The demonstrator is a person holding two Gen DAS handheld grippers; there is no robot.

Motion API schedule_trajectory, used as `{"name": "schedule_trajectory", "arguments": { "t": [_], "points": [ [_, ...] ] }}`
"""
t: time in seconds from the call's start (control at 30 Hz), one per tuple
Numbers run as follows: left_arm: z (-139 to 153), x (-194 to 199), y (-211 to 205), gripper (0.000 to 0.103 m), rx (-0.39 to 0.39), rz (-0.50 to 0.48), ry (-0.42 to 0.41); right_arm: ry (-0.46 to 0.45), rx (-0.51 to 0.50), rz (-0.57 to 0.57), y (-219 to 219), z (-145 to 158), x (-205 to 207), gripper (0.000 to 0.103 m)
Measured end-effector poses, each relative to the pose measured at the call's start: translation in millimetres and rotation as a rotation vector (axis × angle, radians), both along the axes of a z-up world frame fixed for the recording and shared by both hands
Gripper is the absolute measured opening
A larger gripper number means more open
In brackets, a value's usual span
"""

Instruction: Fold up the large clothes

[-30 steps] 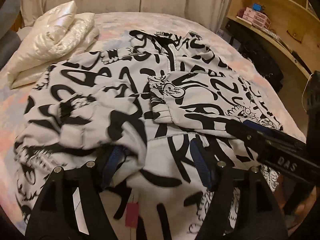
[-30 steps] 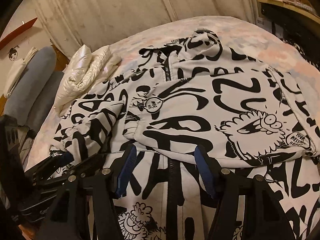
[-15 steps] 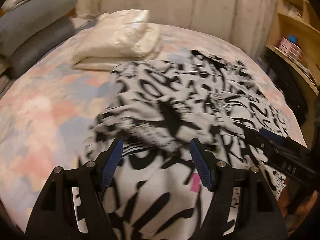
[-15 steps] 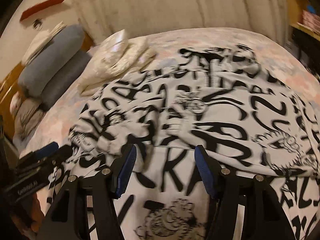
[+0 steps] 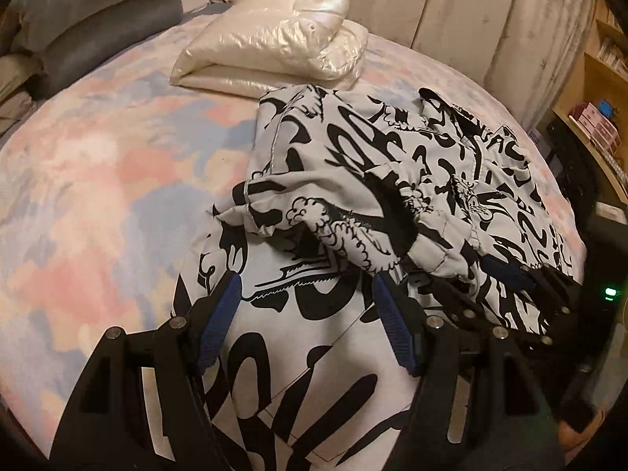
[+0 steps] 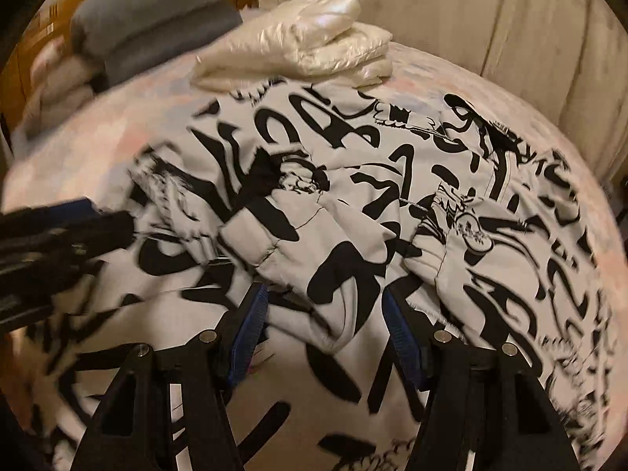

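Left wrist view, near edge: left gripper (image 5: 304, 306), blue-padded fingers (image 5: 218, 320) spread apart, pads clear of cloth, hovering over the near part of the printed jacket (image 5: 314, 353). Nothing pinched between them. Lower right of the same frame: right gripper (image 5: 506, 274) enters from the side, just beside the left one, its tips low over a bunched cuff of the jacket; from here cannot tell whether it touches. Right wrist view, bottom centre: right gripper (image 6: 324, 325), fingers (image 6: 404, 337) apart, with a folded sleeve of the jacket (image 6: 353, 259) lying in the gap; the pads do not look pressed on it. Left gripper (image 6: 90, 216) shows at the left edge of that frame, blurred. Middle ground: the jacket, white with heavy black graffiti lettering and cartoon figures, lies spread on the bed (image 5: 98, 180) across centre and right of both frames, sleeves drawn inward and heaped over the body, surface rumpled. Bedspread is pastel pink, blue and cream, bare at left in the left wrist view. Farther back, upper centre: a folded, glossy cream puffer garment (image 5: 274, 43), its near edge close to the jacket's far edge. Upper left: stacked grey-blue cushions (image 5: 98, 27). Behind: a pale curtain (image 5: 490, 11). Right edge: wooden shelving (image 5: 596, 117) with small boxes.
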State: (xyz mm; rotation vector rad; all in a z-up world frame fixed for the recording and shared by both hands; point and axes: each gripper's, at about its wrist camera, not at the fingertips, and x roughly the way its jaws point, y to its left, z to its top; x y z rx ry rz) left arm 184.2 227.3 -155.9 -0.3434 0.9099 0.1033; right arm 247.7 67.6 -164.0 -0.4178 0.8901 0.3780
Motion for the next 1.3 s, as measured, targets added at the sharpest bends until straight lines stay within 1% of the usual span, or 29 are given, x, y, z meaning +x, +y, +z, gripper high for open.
{"name": "schedule_trajectory", "arguments": {
  "t": [0.07, 0.1, 0.13, 0.17, 0.23, 0.3, 0.33, 0.37, 0.4, 0.47, 0.5, 0.53, 0.57, 0.6, 0.63, 0.7, 0.73, 0.8, 0.83, 0.87, 0.9, 0.93, 0.97, 1.03, 1.1, 1.17, 1.27, 1.3],
  "points": [
    [-2.7, 0.3, 1.8, 0.067, -0.009, 0.004, 0.006, -0.006, -0.038, -0.008, 5.8, -7.0, 9.6, 0.06],
    [-3.7, 0.2, 2.7, 0.067, -0.013, 0.005, 0.008, -0.01, -0.053, -0.01, 9.5, -9.2, 15.1, 0.055],
    [-4.2, 0.3, 2.7, 0.067, -0.015, 0.006, 0.007, -0.013, -0.058, -0.007, 10.6, -9.7, 18.9, 0.031],
    [-4.0, 0.4, 2.7, 0.067, -0.016, 0.006, 0.006, -0.015, -0.063, -0.002, 12.9, -8.8, 23.1, 0.01],
    [-3.2, 0.0, 2.7, 0.067, -0.015, 0.005, 0.0, -0.031, -0.029, 0.0, 13.5, 4.6, 29.7, 0.008],
    [-2.4, -1.1, 1.9, 0.067, -0.015, 0.003, -0.008, -0.087, 0.049, 0.01, 8.7, 31.7, 31.3, 0.007],
    [-1.9, -0.9, 2.1, 0.067, -0.013, 0.003, -0.01, -0.14, 0.119, 0.002, 0.1, 55.4, 32.3, 0.007],
    [-1.5, -1.0, 2.0, 0.067, -0.012, 0.003, -0.012, -0.16, 0.168, -0.014, -7.8, 68.7, 34.0, 0.007],
    [-1.0, -1.2, 1.7, 0.067, -0.013, 0.004, -0.015, -0.188, 0.275, -0.065, -28.6, 90.9, 38.1, 0.007],
    [-0.1, -2.0, 1.8, 0.067, -0.013, 0.004, -0.02, -0.189, 0.438, -0.19, -73.1, 113.7, 47.5, 0.007],
    [0.4, -2.0, 1.1, 0.067, -0.014, 0.002, -0.022, -0.166, 0.504, -0.253, -95.1, 116.0, 53.1, 0.007],
    [0.7, -2.2, 0.9, 0.067, -0.014, 0.0, -0.023, -0.134, 0.547, -0.307, -113.1, 113.1, 58.8, 0.007],
    [0.9, -2.5, -0.2, 0.067, -0.012, -0.004, -0.024, -0.088, 0.575, -0.362, -130.1, 105.8, 65.5, 0.009],
    [1.0, -2.9, -1.6, 0.067, -0.009, -0.01, -0.023, -0.025, 0.581, -0.408, -144.0, 93.4, 72.3, 0.012],
    [1.4, -3.6, -2.4, 0.067, -0.005, -0.012, -0.022, 0.055, 0.569, -0.452, -156.0, 75.4, 79.3, 0.014],
    [2.5, -2.6, -3.9, 0.067, -0.002, -0.02, -0.022, 0.178, 0.514, -0.515, -171.9, 40.6, 84.5, 0.018],
    [3.3, -1.3, -4.5, 0.067, 0.002, -0.025, -0.021, 0.211, 0.486, -0.524, -175.9, 28.6, 83.6, 0.019],
    [6.1, 2.3, -4.9, 0.067, 0.013, -0.035, -0.021, 0.218, 0.439, -0.524, -181.8, 18.3, 78.8, 0.02],
    [7.9, 5.9, -4.2, 0.067, 0.019, -0.041, -0.021, 0.211, 0.418, -0.52, -184.0, 17.7, 77.2, 0.024],
    [9.4, 10.5, -2.8, 0.067, 0.024, -0.05, -0.018, 0.201, 0.407, -0.518, -187.1, 19.0, 76.9, 0.036],
    [10.7, 15.8, -1.5, 0.067, 0.026, -0.062, -0.013, 0.185, 0.402, -0.518, -190.8, 21.3, 75.4, 0.043],
    [11.9, 24.3, 0.7, 0.067, 0.027, -0.08, -0.005, 0.168, 0.399, -0.52, -193.3, 23.8, 71.3, 0.053],
    [12.5, 31.1, 3.4, 0.067, 0.027, -0.088, 0.0, 0.145, 0.395, -0.524, -197.0, 30.0, 68.7, 0.06],
    [13.2, 49.0, 10.6, 0.067, 0.028, -0.107, 0.018, 0.114, 0.397, -0.521, -206.8, 38.9, 75.4, 0.063],
    [11.7, 72.0, 20.2, 0.067, 0.02, -0.11, 0.045, 0.114, 0.404, -0.509, -215.0, 44.2, 82.5, 0.063],
    [6.6, 99.4, 31.5, 0.067, 0.009, -0.112, 0.082, 0.127, 0.401, -0.502, -220.8, 45.6, 102.3, 0.064],
    [-5.9, 138.1, 44.7, 0.067, -0.007, -0.111, 0.138, 0.16, 0.42, -0.493, -226.3, 36.9, 134.1, 0.064],
    [-10.2, 152.5, 49.2, 0.067, 0.005, -0.092, 0.152, 0.17, 0.432, -0.497, -228.3, 32.2, 146.1, 0.064]
  ]
}}
